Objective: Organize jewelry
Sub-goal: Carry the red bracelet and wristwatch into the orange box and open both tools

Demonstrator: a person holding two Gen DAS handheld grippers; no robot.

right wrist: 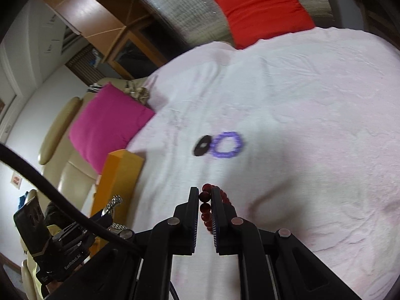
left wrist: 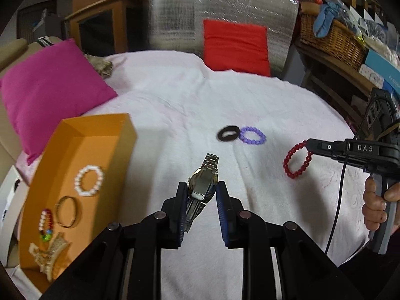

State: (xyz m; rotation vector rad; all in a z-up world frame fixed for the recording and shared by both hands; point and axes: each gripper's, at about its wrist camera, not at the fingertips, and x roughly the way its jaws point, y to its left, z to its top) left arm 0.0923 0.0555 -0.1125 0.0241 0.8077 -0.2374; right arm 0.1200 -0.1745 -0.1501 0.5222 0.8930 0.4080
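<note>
Both your grippers are loaded above the pale bedcover (left wrist: 175,95)

Your left gripper (left wrist: 202,193) clamps a silver watch (left wrist: 203,181) just right of the orange box (left wrist: 75,165); your right gripper (right wrist: 205,203) pinches a red bead bracelet (right wrist: 205,208) between nearly closed jaws, while a purple bracelet (left wrist: 252,135) touches a black hair tie (left wrist: 228,133) farther out

The watch (left wrist: 203,187) band's lower end (between the pads) is hidden; the purple bracelet (right wrist: 226,145) is motion-blurred.
</note>
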